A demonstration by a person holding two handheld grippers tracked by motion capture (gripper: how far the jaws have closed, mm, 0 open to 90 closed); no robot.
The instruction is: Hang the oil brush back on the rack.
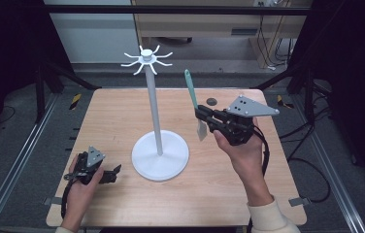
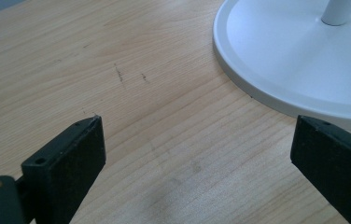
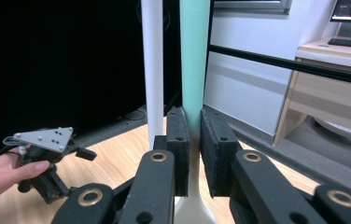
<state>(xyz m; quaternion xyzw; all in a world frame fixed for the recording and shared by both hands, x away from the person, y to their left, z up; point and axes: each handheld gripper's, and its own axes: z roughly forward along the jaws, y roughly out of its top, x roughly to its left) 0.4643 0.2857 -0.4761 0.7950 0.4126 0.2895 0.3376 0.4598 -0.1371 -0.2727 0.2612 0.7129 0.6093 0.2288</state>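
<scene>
A spatula point(image 1: 193, 103) with a teal handle and a pale blade was held upright above the wooden table point(image 1: 122, 111), right of the white hook stand point(image 1: 155, 114), apart from its pole. It was pinched at the handle between the pressed-together jaws of the right gripper point(image 1: 201, 113), raised in the person's right hand point(image 1: 241, 150). The teal handle point(image 3: 194, 56) was seen clamped between the black pads. The left gripper point(image 1: 115, 171) rested low on the table near the stand's round base point(image 2: 295, 65), its jaws spread wide with nothing between them.
</scene>
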